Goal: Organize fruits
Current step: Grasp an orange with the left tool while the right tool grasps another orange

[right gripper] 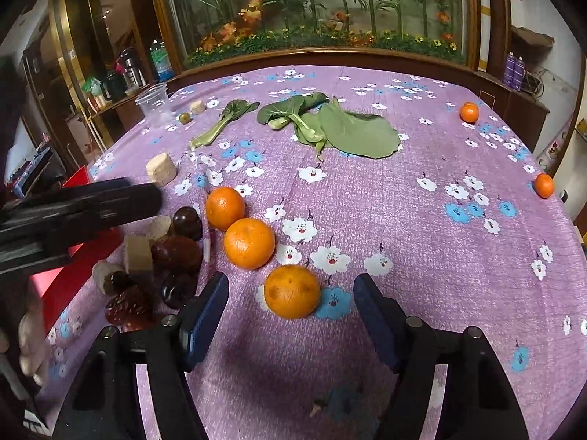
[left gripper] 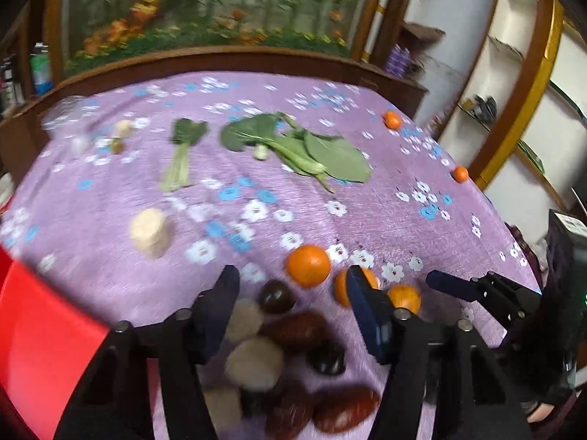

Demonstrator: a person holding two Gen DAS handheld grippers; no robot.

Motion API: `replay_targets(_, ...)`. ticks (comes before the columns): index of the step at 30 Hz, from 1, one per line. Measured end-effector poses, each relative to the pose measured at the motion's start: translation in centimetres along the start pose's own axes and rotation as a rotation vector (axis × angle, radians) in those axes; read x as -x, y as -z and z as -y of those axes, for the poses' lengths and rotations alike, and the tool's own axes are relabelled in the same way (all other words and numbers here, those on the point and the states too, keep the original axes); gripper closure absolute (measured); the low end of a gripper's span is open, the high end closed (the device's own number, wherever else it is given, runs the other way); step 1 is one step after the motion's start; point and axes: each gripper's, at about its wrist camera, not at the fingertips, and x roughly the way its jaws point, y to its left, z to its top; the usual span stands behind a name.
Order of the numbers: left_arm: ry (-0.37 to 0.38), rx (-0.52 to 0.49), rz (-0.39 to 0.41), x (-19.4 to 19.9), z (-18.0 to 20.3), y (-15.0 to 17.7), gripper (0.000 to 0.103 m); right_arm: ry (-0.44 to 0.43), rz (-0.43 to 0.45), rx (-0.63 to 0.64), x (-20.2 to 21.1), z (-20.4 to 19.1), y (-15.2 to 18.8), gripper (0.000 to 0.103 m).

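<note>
Surface: round, covered by a purple cloth (right gripper: 422, 220) printed with white and blue flowers; a red panel (left gripper: 47, 330) lies at its near-left edge

Left tongs (left gripper: 293, 315): jaws partly apart with nothing pressed between the pads; they stand over a blurred heap of dark and pale pieces (left gripper: 279, 352); the right pad overlaps the middle orange (left gripper: 343, 288) in the left wrist view, and contact cannot be told through the blur; seen from the right wrist as a dark bar (right gripper: 77, 209) reaching in from the left

Right tongs (right gripper: 291, 315): jaws wide, with clear gaps on both sides of the nearest orange (right gripper: 292, 291), which sits on the cloth between the fingertips, untouched

Row of oranges: three in a diagonal line near the front; far one (right gripper: 225, 208), middle one (right gripper: 249, 243), then the nearest between the right tongs; each just beside the next

Stray oranges: two small ones well apart from the row; one at the far right (right gripper: 469, 112), one at the right edge (right gripper: 543, 185)

Dark heap: brown-red and black fruits with beige pieces, just left of the row

Greens: a single leafy stalk (right gripper: 220, 124) and a larger leaf bunch (right gripper: 330, 124) at the far middle

Other things: a pale ridged cylinder (right gripper: 161, 169) on the left; a clear plastic cup (right gripper: 154, 104) at the far left
</note>
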Motion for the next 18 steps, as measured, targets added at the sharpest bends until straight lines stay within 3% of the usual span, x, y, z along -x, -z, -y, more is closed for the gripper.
replay_targets(10, 0.032, -0.039, -0.121, -5.9, 0.3, -0.8, 0.056, -0.018, -0.033, -0.01, -1.8, 0.7, 0.0, 0.028)
replay_targets(12, 0.038, -0.036, -0.123, -6.2, 0.2, -0.9, 0.059, -0.014, -0.032, -0.004, -1.9, 0.5, 0.0, 0.034)
replay_targets(14, 0.049, -0.043, -0.118, -6.2, 0.5, -0.9, 0.072, -0.001, -0.029, 0.009, -1.9, 0.4, -0.1, 0.046)
replay_targets(15, 0.036, -0.05, -0.112, -6.1, 0.8, -0.8, 0.072, 0.007, -0.027, 0.016, -1.9, 0.3, -0.1, 0.057)
replay_targets(17, 0.011, -0.068, -0.1, -5.9, 1.2, -0.6, 0.072, -0.013, -0.028, 0.008, -1.9, 0.4, -0.1, 0.068)
replay_targets(18, 0.009, -0.067, -0.094, -5.7, 1.3, -0.5, 0.073, -0.016, -0.03, 0.0, -1.8, 0.5, -0.1, 0.068)
